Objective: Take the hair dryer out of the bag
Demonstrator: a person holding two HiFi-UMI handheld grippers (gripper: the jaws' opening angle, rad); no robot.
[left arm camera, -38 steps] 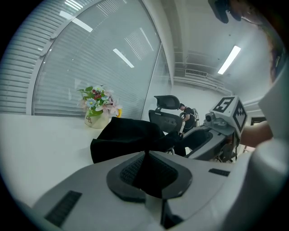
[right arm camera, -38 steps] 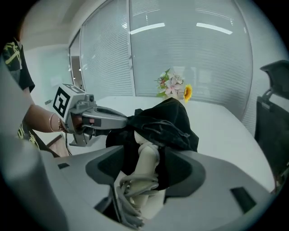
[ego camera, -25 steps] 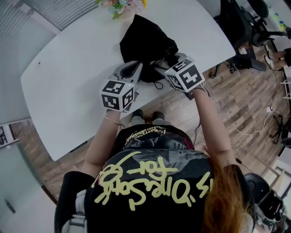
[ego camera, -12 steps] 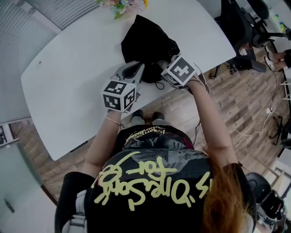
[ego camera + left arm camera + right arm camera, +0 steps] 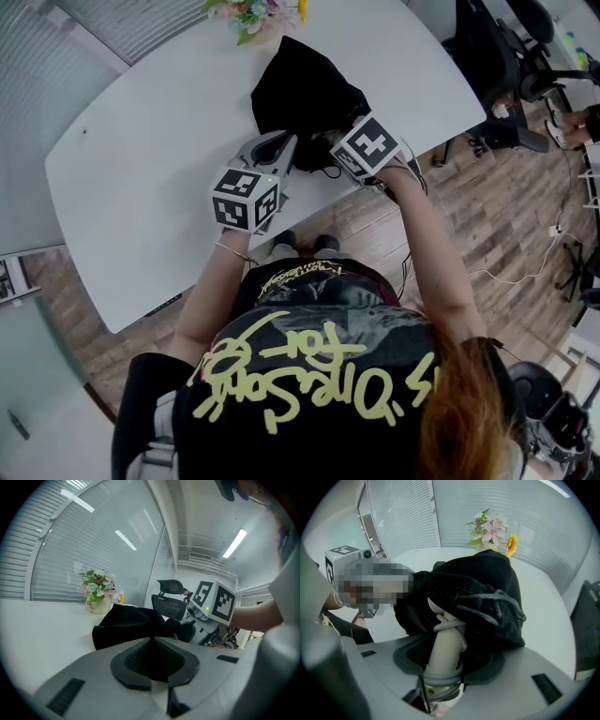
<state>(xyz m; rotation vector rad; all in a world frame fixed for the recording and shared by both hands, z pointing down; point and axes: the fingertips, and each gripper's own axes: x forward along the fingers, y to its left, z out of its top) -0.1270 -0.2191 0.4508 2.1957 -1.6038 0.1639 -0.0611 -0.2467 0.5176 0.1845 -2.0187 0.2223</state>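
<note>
Hair dryer [image 5: 447,639] handle sticks out of the bag [image 5: 305,89] mouth. The right gripper [image 5: 443,667] has just been closing and now clamps it, while the left gripper [image 5: 152,658] pinches the bag's rim. Best drawn slowly, straight away from the bag.

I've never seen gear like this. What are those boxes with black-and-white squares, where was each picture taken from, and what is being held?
No robot here: a person holds a two-jaw gripper in each hand; the patterned cubes belong to them. One picture looks down from the person's head; the others ride on the grippers. On the white table sit a black bag and flowers. The left gripper pinches the bag; the right gripper has just been closing its jaws on the hair dryer, at its beige handle.
</note>
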